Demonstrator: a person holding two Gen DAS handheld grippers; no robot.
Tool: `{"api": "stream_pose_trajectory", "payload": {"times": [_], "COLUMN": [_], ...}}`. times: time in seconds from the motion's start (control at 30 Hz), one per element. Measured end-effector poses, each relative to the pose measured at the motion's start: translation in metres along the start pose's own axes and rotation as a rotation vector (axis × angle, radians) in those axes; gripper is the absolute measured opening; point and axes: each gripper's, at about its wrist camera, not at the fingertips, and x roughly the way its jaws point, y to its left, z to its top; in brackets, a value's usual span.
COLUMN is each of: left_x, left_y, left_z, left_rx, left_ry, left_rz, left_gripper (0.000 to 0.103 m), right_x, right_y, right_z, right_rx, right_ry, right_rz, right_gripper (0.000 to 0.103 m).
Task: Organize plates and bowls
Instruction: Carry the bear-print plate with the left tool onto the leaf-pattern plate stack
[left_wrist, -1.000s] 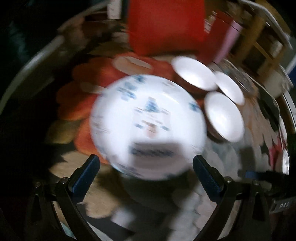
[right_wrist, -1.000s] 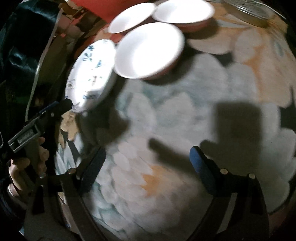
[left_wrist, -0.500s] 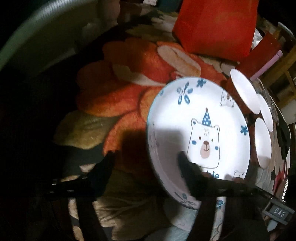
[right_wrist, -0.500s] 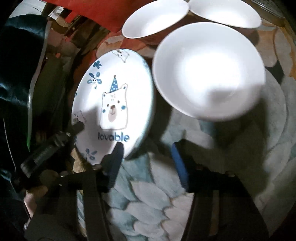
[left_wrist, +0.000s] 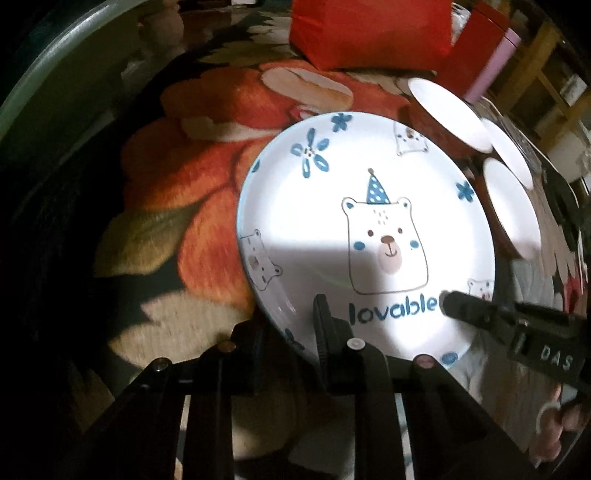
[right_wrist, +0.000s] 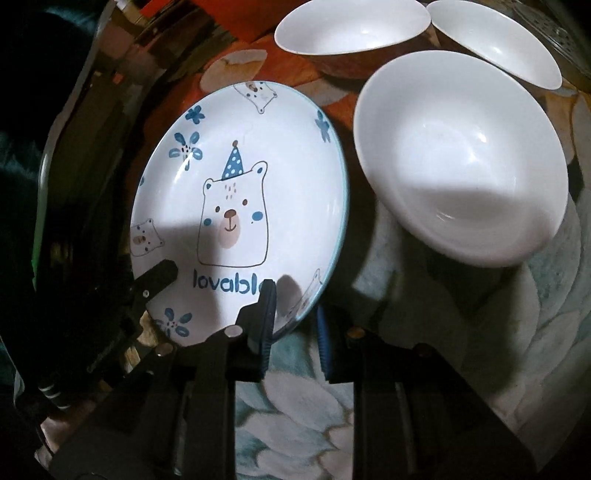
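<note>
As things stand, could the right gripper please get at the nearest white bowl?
Probably not yet: the right gripper is closing on the bear plate's rim. Otherwise the white bowl sits open, nothing over it.

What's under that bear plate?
The bear plate lies on a flowered tablecloth, orange petals at its left rim, pale blue-grey ones by its near rim. Whatever lies directly beneath stays hidden by the plate.

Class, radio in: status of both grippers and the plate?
Left gripper, right gripper closing astride bear plate near rim. Plate on cloth. Nearest white bowl close beside it.
</note>
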Motion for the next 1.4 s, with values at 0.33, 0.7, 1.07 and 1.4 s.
{"api": "stream_pose_trajectory", "payload": {"times": [0.33,0.7,1.07,1.4], "left_x": [-0.019,-0.011,-0.013,-0.038], "left_y": [-0.025,-0.015,-0.009,-0.021], "left_z": [-0.06,-0.015,-0.032,-0.062], "left_rx": [0.102,0.001,-0.006,0.033], "left_ry": [0.12,0.002,0.046,0.064], "left_rz": [-0.064,-0.026,-0.05,-0.092], "left_gripper": [0.025,0.025,0.019,0.019], "right_x": [-0.014,-0.034,-0.024,-0.044], "right_y": [-0.017,-0.041,-0.032,-0.038], "right_z": [-0.051,-0.038,-0.023,-0.036], "right_rx": [-0.119,-0.035,-0.115,-0.16], "right_ry": [0.141,0.044,0.041,0.089], "right_rz": [0.024,0.011,-0.078,-0.082], "right_gripper": [0.021,0.025,0.013,0.012]}}
